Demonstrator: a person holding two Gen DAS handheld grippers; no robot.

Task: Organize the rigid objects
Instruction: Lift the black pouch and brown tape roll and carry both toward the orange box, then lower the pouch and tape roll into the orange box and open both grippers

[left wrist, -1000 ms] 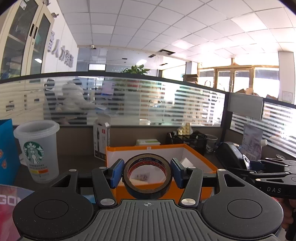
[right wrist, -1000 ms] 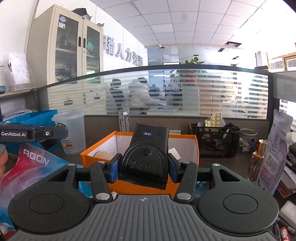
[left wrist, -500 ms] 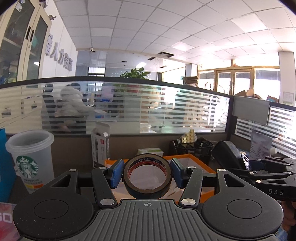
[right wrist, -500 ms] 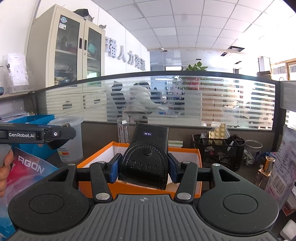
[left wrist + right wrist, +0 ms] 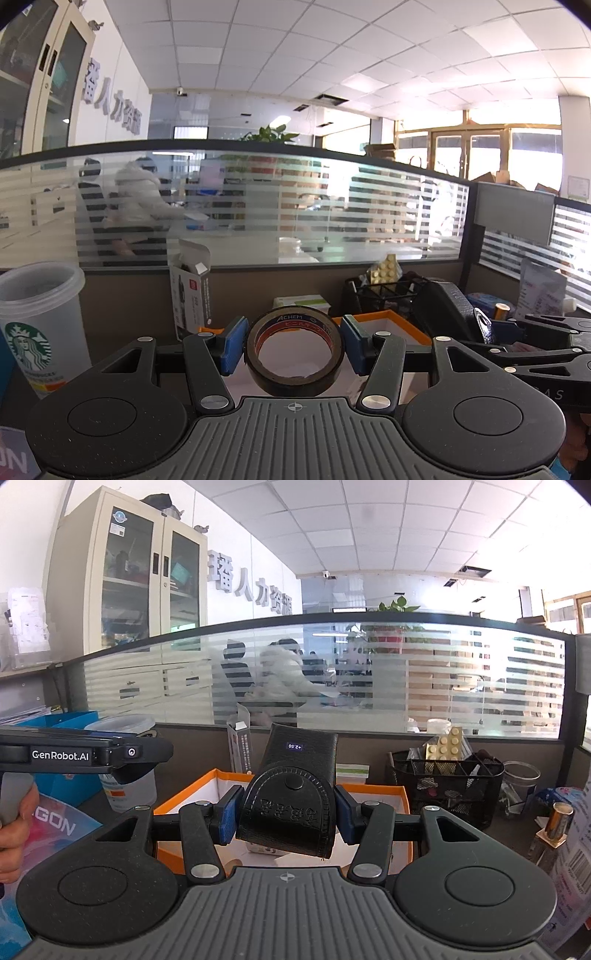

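Observation:
My left gripper (image 5: 293, 347) is shut on a black roll of tape (image 5: 294, 380) and holds it over the near part of the orange box (image 5: 391, 317). My right gripper (image 5: 286, 812) is shut on a black leather case (image 5: 291, 812) with a snap flap, held above the same orange box (image 5: 192, 786), which has white inner walls and some small items inside. The case and the right gripper show at the right of the left wrist view (image 5: 450, 306). The left gripper's body shows at the left of the right wrist view (image 5: 85, 755).
A Starbucks plastic cup (image 5: 33, 325) stands left of the box. A small white and black carton (image 5: 192, 291) stands behind it. A black mesh organiser (image 5: 447, 786) is at the right, with a bottle (image 5: 556, 823) and packets beyond. A frosted glass partition (image 5: 295, 206) closes the back of the desk.
Both grippers have risen and tilted upward with their objects still held. The orange box has dropped lower in both views, and the case now sits closer to the left gripper.

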